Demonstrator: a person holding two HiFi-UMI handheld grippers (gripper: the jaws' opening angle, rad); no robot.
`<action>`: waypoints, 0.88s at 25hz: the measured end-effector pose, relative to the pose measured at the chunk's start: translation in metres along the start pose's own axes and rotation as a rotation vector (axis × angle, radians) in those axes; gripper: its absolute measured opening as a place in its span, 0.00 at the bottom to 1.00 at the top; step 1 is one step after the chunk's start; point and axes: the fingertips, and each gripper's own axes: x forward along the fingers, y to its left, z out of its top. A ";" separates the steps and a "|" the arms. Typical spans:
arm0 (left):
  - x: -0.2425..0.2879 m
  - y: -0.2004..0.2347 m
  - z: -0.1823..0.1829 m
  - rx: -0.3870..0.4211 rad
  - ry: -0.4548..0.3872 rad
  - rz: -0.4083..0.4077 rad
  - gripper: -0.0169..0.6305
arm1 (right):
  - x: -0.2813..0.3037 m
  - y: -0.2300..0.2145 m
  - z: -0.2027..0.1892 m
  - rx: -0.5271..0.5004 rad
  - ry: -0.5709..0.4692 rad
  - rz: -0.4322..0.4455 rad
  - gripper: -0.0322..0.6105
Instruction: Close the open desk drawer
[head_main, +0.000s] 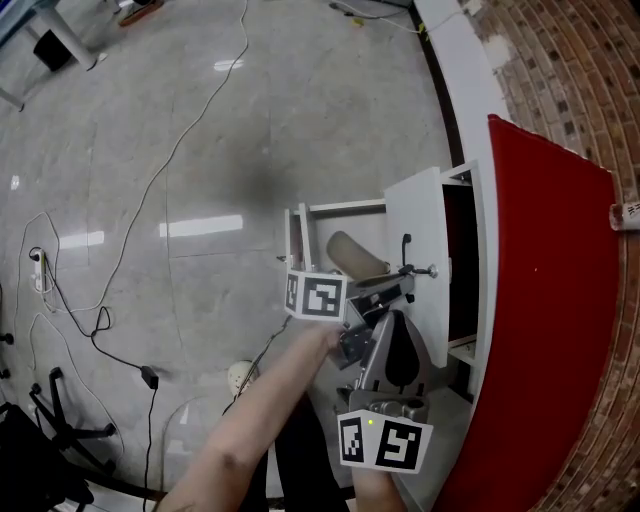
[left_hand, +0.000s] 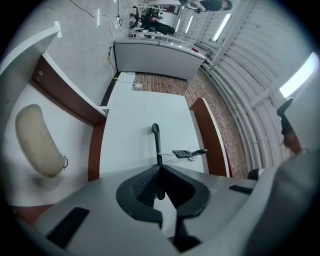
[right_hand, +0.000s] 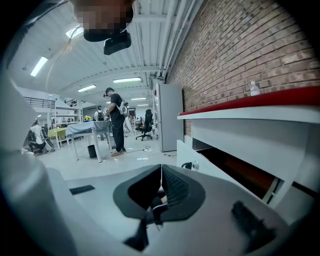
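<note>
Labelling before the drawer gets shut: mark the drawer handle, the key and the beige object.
drawer handle (left_hand: 157, 145), left gripper view, middle of the black bar.
key (left_hand: 181, 153), left gripper view, its dark head.
beige object (left_hand: 36, 141), left gripper view, middle of its top.

Key juts beside handle — open floor left, desk right.

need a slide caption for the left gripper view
Left gripper clamped on the black handle of the open white drawer, keys hanging in its lock.
</note>
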 end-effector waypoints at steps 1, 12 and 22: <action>0.001 0.000 0.000 0.003 0.007 0.001 0.06 | 0.002 -0.004 -0.002 0.005 0.000 -0.012 0.07; 0.028 0.008 -0.006 -0.013 0.047 -0.024 0.06 | 0.003 -0.032 -0.010 0.022 -0.035 -0.147 0.07; 0.058 0.014 -0.010 0.012 0.104 0.005 0.07 | 0.002 -0.058 -0.021 0.066 -0.049 -0.246 0.07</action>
